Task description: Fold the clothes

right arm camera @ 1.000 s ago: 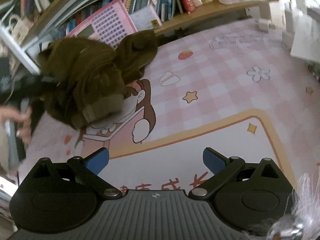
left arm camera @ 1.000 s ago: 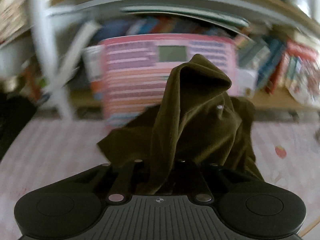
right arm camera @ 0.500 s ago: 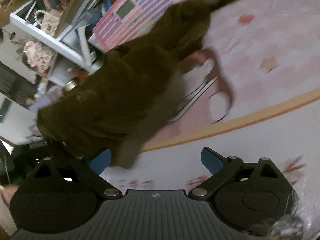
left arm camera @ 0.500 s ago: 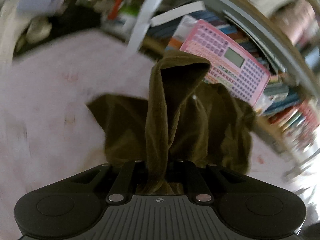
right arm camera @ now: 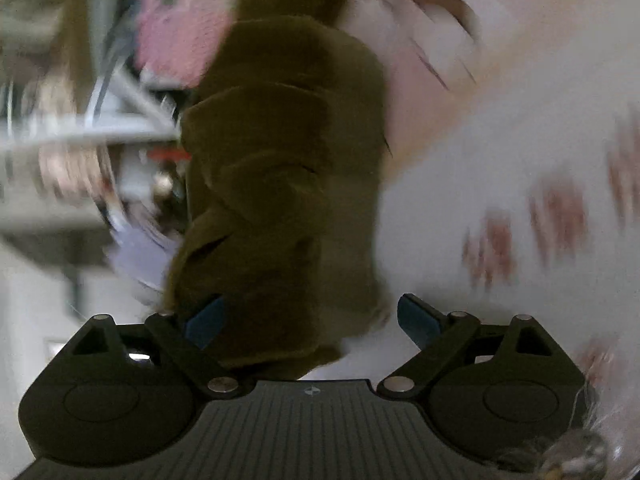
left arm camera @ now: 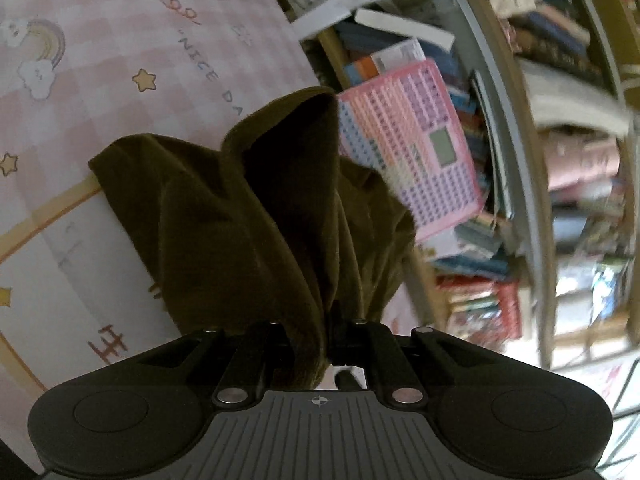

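Left wrist view: left gripper [left arm camera: 320,344] has its jaws pressed together on a fold of the dark olive-brown velvety garment [left arm camera: 256,216]; the cloth bunches into a peak ahead of the jaws and the rest drapes down, clear of the surface as far as I can tell. Versus a second ago the view has rolled: the pink checked cartoon-print mat [left arm camera: 120,60] now fills the left, and the bookshelf crammed with books [left arm camera: 560,160] has swung to the right. So the garment has been carried and turned, not laid flat. It is bunched, with no clean fold visible.

The pink plastic keyboard toy with a small screen [left arm camera: 420,160] leans against the bookshelf right behind the cloth, a snag risk if the swing goes that way.

Right wrist view: heavy motion blur. Right gripper [right arm camera: 310,320] has its jaws spread wide, blue pads [right arm camera: 416,320] well apart. A second ago the garment sat far off up-left; now its lower end hangs right between the open jaws, so the right gripper has closed in on it. It is not pinching yet. My read: lining up for a second grip to spread the garment over the mat [right arm camera: 500,140]. The white shelf frame [right arm camera: 100,128] is close on the left.
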A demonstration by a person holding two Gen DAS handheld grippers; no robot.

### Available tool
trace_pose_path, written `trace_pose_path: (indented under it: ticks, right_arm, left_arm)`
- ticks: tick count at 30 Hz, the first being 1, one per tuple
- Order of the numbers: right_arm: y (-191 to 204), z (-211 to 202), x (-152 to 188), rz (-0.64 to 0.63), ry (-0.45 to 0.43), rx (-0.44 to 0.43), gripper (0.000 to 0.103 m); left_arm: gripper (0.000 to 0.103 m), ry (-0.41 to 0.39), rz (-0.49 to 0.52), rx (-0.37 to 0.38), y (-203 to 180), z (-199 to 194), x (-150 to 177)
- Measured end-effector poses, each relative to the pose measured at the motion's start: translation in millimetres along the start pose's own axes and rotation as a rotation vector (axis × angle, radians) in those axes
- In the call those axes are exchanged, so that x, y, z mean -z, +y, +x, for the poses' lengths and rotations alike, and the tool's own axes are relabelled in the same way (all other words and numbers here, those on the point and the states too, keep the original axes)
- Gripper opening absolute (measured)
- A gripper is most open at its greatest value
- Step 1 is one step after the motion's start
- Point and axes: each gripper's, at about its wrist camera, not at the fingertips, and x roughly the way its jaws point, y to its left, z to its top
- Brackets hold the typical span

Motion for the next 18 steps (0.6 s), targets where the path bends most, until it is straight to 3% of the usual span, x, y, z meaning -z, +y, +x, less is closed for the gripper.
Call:
trace_pose_path:
  ticks: [4, 7, 10, 11, 12, 14, 16, 17, 18]
  right_arm:
    - [-15.7, 6.1, 7.8, 0.21, 0.032, -0.102, 0.09]
    - [-26.3, 10.1, 12.3, 0.357, 0.047, -0.178, 0.078]
    - [-27.4, 3.0, 5.2, 0.384, -0.032, -0.222, 0.042]
    - [-27.3, 0.5, 2.7, 0.384, -0.055, -0.228, 0.025]
    - [-26.5, -1.3, 0.4, 0.378, -0.07, -0.223, 0.021]
    - [-24.9, -4.9, -4.4, 0.365, -0.101, -0.214, 0.021]
    - [-23.3, -8.5, -9.1, 0.352, -0.131, -0.204, 0.029]
    - [-22.5, -10.3, -11.5, 0.346, -0.147, -0.199, 0.042]
    - [-21.7, -12.1, -13.8, 0.339, -0.162, -0.194, 0.042]
  left_arm:
    - [0.007, 0.016, -0.047, 0.019, -3.7, 5.7, 4.8]
    - [0.007, 0.042, -0.024, 0.025, -8.6, 6.8, 8.9]
    - [0.008, 0.059, 0.063, -0.013, -13.0, 6.9, 12.3]
    - [0.008, 0.065, 0.103, -0.035, -14.5, 6.9, 13.4]
    - [0.008, 0.071, 0.144, -0.057, -16.0, 6.9, 14.5]
    - [0.008, 0.093, 0.219, -0.096, -18.3, 9.5, 19.7]
    - [0.008, 0.118, 0.28, -0.131, -20.0, 13.3, 25.8]
    - [0.008, 0.128, 0.29, -0.142, -19.8, 15.4, 28.4]
    - [0.008, 0.138, 0.296, -0.15, -19.5, 17.0, 30.4]
